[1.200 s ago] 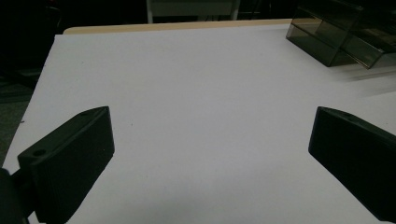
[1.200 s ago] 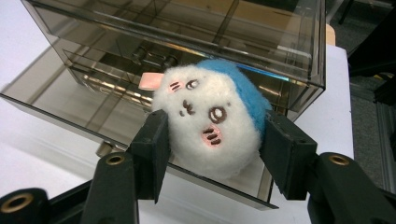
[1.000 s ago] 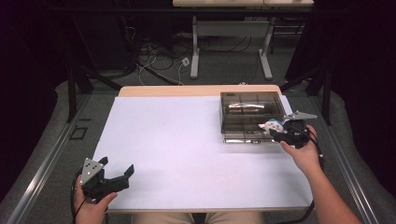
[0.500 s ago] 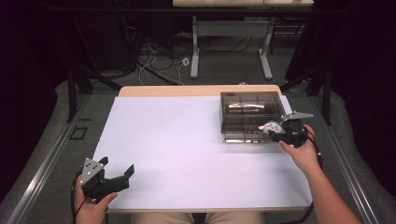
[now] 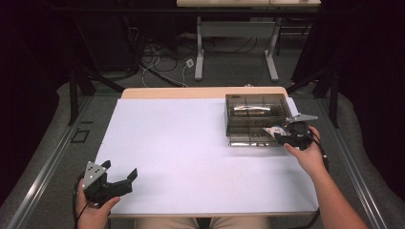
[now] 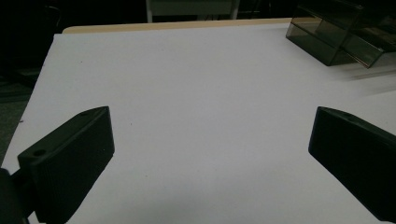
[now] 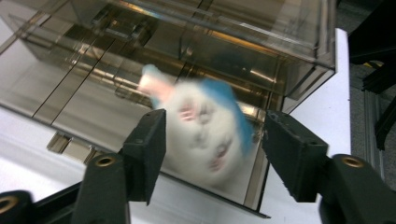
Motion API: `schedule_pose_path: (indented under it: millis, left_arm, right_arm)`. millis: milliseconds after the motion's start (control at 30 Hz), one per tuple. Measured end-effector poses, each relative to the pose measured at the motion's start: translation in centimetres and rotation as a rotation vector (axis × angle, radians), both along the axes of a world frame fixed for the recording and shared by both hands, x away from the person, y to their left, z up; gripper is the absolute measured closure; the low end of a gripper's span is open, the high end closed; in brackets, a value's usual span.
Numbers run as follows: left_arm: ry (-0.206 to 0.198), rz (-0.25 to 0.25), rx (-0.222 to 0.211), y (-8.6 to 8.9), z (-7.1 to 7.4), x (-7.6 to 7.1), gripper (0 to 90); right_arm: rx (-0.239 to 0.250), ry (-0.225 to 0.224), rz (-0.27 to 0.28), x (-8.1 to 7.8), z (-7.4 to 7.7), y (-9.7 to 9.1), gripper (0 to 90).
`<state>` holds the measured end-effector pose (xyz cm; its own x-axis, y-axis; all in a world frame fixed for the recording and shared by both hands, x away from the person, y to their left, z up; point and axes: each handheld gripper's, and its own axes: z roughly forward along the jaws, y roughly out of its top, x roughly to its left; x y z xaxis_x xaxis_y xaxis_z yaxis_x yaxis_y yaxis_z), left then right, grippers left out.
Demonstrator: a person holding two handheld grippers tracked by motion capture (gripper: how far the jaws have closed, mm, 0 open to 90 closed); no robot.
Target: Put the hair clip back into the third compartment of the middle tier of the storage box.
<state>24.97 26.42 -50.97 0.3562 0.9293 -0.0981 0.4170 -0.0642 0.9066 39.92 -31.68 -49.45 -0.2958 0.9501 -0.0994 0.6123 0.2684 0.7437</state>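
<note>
Over the smoked-plastic organizer's (image 5: 257, 118) front compartment, the right gripper (image 7: 212, 140) has its jaws spread either side of a blurred white-and-blue plush toy (image 7: 205, 126), apparently let go there, while the left gripper (image 5: 117, 180) waits open at the table's (image 5: 191, 143) near edge.

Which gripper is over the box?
The right gripper, at the smoky clear box with a white-and-blue toy between its jaws; the left gripper hangs over bare table.

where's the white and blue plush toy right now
In the right gripper view the plush toy sits between the right gripper's jaws, at the open smoky plastic drawer box on the table's far right.
</note>
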Motion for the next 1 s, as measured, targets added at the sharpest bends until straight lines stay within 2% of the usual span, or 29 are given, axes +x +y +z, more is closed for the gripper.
schedule_pose_path:
  millis: [267,600,800,1000]
  left_arm:
    - [0.001,0.001,-0.002,-0.1,0.0,0.0,0.2]
    - [0.001,0.001,-0.003,-0.1,0.0,0.0,0.2]
    - [0.0,0.001,-0.002,-0.1,0.0,0.0,0.2]
    - [0.0,0.002,-0.002,-0.1,0.0,0.0,0.2]
  right_arm:
    - [0.024,-0.016,-0.029,-0.1,0.1,-0.3,29.0]
    - [0.11,-0.058,-0.057,-0.8,1.1,-0.2,15.2]
    - [0.126,-0.072,-0.056,-1.6,1.6,0.1,14.1]
    - [0.137,-0.091,-0.039,-2.5,1.9,0.8,5.8]
